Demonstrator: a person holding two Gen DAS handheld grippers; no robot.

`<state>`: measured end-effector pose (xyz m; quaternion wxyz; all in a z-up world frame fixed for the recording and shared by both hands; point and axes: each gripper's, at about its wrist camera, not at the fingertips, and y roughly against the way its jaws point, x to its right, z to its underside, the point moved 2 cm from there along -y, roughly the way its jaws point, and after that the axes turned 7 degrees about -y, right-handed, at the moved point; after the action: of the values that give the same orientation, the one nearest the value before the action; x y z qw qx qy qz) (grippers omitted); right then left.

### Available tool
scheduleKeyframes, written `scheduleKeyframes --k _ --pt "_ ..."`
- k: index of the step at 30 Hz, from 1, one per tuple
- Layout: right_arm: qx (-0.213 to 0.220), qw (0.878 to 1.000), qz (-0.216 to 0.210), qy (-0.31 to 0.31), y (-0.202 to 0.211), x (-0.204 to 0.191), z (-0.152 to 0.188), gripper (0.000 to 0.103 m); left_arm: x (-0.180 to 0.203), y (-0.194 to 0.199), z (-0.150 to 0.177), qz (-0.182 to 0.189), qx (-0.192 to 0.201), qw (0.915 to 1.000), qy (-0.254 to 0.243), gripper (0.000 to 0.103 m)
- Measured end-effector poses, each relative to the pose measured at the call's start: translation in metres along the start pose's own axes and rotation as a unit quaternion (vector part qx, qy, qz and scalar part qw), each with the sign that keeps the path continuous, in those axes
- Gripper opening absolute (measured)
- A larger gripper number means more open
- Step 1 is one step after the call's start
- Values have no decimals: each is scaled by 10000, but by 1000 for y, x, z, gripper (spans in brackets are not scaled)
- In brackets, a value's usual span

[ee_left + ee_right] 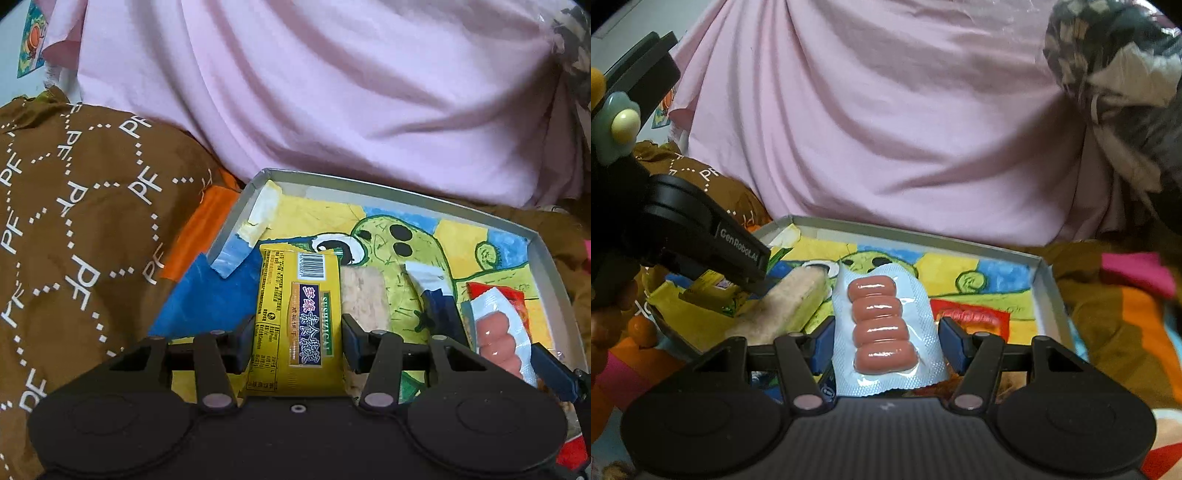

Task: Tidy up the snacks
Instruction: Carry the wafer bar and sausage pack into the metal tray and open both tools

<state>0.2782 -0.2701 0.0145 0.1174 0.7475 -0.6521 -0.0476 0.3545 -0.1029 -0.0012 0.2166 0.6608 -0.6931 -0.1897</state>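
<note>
My left gripper (297, 341) is clamped on a flat yellow foil snack packet with a barcode and a dark blue label (301, 314) — both dark pads press against its long edges, and it sits lengthwise between them, over the near left part of a shallow grey-rimmed cardboard tray lined with a bright cartoon drawing (436, 199). Just right of the packet, a pale beige oblong snack bar (364, 295) lies on the tray floor. My right gripper (886, 338) is closed on a clear, white-edged blister pack of four pink sausages (882, 325), its blue pads squeezing the pack's sides; the pack hangs above the middle of the same tray (1045, 280). Beyond it a red snack wrapper (971, 314) lies flat on the drawing, toward the right wall. In the right wrist view my left gripper (713, 284) enters from the left with the yellow packet (701, 291) under it, beside the beige bar (790, 302). The tray rests on brown printed fabric (74, 221), with pink cloth (314, 92) draped behind.
</note>
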Motion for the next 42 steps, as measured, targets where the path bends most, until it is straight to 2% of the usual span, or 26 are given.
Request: scheduleKeyframes --k 4,14,20,23,25,29,33,37,42 --pt "-59 10000 -69 -41 -5 -1 5 64 -4 -5 4 -64 62 9999 131 50" --pt "-218 9996 -167 27 -14 -6 14 66 0 -16 19 -146 -119 9998 47 50" --pt "-217 9996 -155 72 -14 -9 16 68 -2 -17 22 -190 -109 9996 162 52" --pt "-206 9996 -153 70 -14 -9 16 68 -3 -15 21 -215 -91 9996 141 57" --pt "-190 9997 -160 85 -13 -10 16 71 -4 -14 21 -256 -76 9995 145 67" --pt "-76 9998 -117 151 -11 -13 14 84 -8 -10 21 -327 -51 9990 297 79" --pt "10 9999 -65 141 -10 -14 13 90 -16 -2 20 -349 -12 9977 583 88" --pt "159 9998 6 70 -2 -13 6 94 -20 14 17 -351 198 9965 733 99" --pt "365 9992 105 -90 18 -10 -12 101 -25 40 9 -409 418 9947 849 102"
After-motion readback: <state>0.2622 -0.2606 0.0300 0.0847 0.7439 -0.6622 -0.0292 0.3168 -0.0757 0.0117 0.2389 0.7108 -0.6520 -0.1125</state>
